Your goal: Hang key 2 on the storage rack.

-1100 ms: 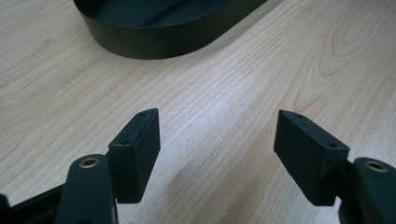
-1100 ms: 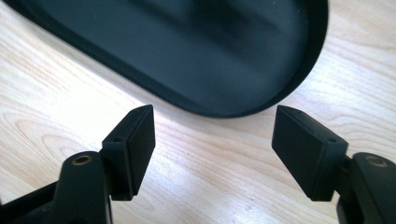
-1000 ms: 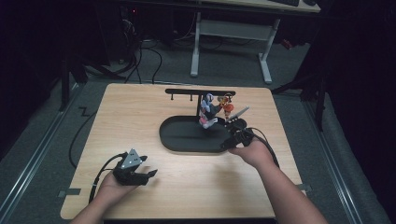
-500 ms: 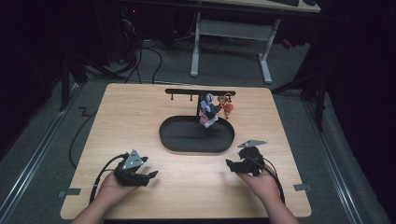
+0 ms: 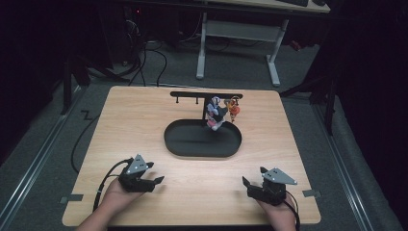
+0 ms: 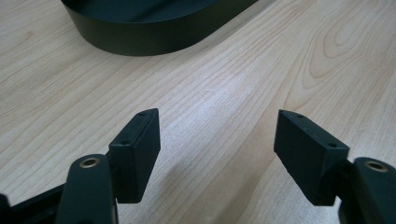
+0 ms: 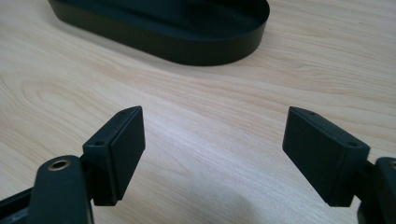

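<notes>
Left tool (image 5: 155,181): low at the table's (image 5: 134,120) near left corner, jaws spread, nothing between them, bare wood ahead (image 6: 215,135).
Tray (image 5: 202,151): black oval at mid-table, well apart from both tools; curved wall at the top of both gripper views (image 6: 154,37) (image 7: 187,44).
Stand (image 5: 206,95): black bar rising from the tray's far edge, small colourful charms (image 5: 219,113) hanging at its right part.
Right tool (image 5: 246,184): low at the near right corner, jaws just opened wider, spread, empty (image 7: 212,149).

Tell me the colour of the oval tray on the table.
Black, a plain matte finish on the tray; the right gripper view shows it best.
</notes>
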### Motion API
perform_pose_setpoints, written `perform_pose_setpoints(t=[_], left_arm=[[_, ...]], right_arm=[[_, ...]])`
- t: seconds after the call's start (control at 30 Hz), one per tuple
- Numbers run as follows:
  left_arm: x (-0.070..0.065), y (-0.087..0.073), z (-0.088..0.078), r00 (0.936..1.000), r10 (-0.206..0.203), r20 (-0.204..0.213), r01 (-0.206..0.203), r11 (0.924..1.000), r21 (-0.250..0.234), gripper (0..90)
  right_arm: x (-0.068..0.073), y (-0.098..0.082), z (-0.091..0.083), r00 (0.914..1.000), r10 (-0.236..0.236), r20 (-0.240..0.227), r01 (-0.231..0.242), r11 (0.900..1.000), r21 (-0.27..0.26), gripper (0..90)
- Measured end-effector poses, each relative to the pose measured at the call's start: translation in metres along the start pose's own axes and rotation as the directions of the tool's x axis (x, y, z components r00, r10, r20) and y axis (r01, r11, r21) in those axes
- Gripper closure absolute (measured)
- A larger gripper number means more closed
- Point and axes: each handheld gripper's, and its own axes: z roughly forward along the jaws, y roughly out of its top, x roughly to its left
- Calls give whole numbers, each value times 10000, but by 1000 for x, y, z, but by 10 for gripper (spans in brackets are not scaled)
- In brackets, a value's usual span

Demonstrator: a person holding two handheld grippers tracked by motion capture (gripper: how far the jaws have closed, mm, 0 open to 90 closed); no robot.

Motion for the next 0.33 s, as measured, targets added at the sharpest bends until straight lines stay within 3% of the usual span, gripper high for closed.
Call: perform_pose_setpoints(t=[0.33], left_arm=[[-1, 0, -2, 10000, 82, -11, -82, 10000, 4, 309]], right_arm=[[-3, -2, 5, 9995, 286, -136, -284, 9995, 135, 193]])
